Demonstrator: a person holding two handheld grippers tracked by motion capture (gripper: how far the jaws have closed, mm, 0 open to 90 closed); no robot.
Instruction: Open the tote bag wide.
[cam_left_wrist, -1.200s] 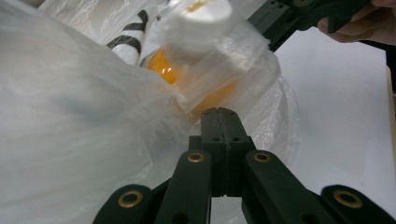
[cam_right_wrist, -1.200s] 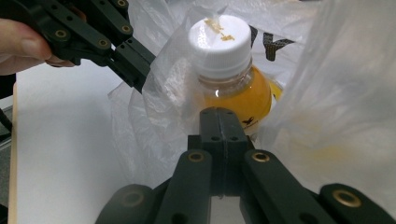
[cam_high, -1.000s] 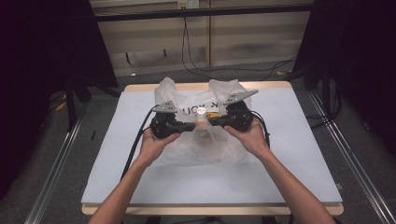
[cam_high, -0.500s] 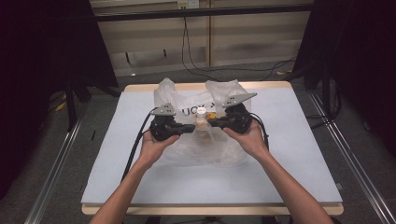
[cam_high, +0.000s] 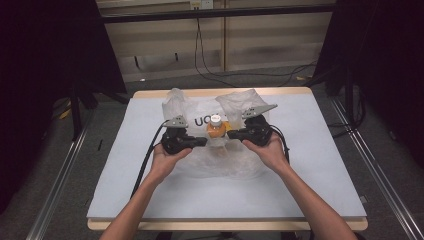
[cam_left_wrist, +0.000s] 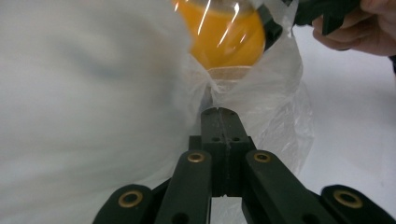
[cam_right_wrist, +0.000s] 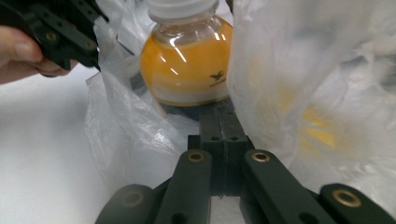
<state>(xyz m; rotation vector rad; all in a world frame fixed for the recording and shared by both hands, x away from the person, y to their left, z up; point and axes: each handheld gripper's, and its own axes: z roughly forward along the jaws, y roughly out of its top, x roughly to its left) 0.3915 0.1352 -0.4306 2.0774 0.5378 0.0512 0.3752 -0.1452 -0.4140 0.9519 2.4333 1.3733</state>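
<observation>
Orange bottle (cam_high: 215, 129) upright at mid table (cam_high: 320, 165), inside white plastic bag (cam_high: 220, 155), long axis vertical. Left gripper (cam_high: 202, 143) and right gripper (cam_high: 231, 135) flank bottle, about equally near, jaws closed on bag film each side. Bottle just beyond both jaw tips.

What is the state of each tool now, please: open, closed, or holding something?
Left tool: closed, pinching the plastic bag beside the orange bottle.
Right tool: closed on the bag's film.
</observation>
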